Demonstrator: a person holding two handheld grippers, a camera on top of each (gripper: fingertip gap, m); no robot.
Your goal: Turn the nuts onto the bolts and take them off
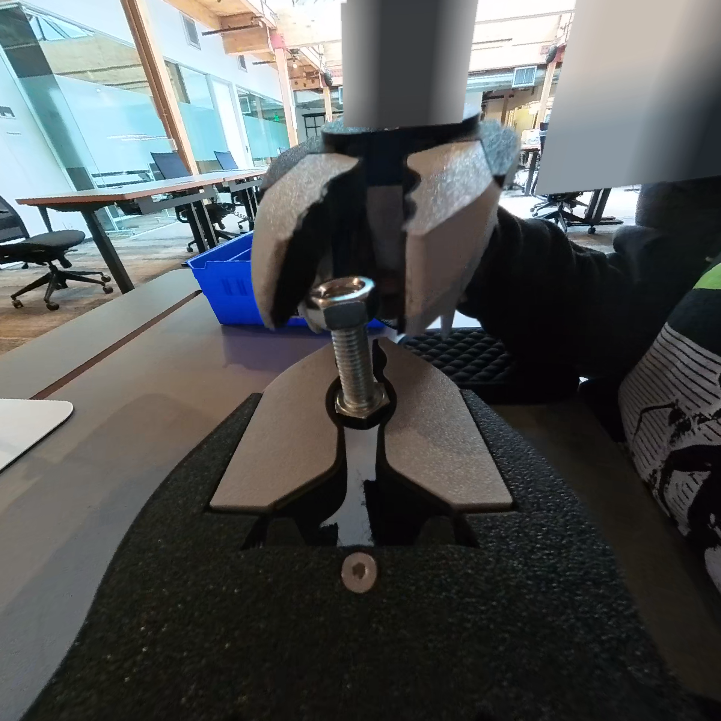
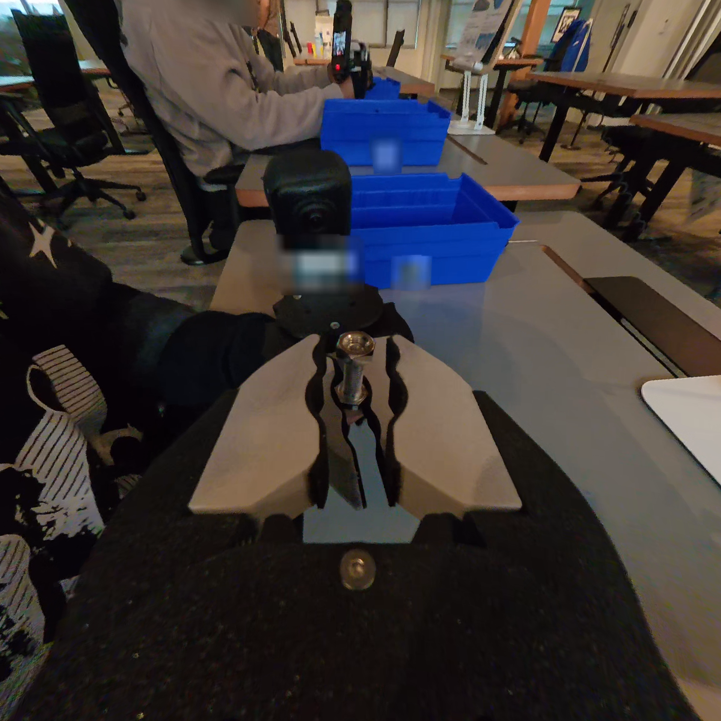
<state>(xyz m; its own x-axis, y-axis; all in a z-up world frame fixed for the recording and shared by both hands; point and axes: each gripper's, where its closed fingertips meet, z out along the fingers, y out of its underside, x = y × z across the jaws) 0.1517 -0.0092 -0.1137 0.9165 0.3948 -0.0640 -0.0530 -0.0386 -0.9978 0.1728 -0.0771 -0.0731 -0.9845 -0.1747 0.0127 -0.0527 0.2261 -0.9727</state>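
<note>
Left hand-held gripper (image 1: 361,405) is clamped on the lower end of the zinc-plated steel bolt (image 1: 353,361), its grey pads closed round what looks like a hex piece at the base (head or a second nut, can't tell), threaded shank standing up and slightly forward from the tips. Right hand-held gripper (image 1: 335,312) comes in from opposite, tips down over the top of the shank; its jaws stand slightly apart and bracket the shiny steel hex nut (image 1: 343,302) sitting at the very top of the threads. From the right wrist view the pads flank the nut (image 2: 354,347) and bolt (image 2: 351,376) with a visible gap each side, so I read it as open around the nut, not pinching it. Step, my read: nut is only at the thread tip, so either just started on or about to come off; can't tell the direction. Next move calls for the right hand-held gripper (image 2: 353,374) to close squarely on the nut flats and rotate about the bolt axis while the left holds the bolt rigid; misalignment risks cross-threading or a dropped nut. Everything is held above the grey bench (image 2: 526,370); blue plastic bin (image 2: 437,230) sits behind, well apart from the bolt.
</note>
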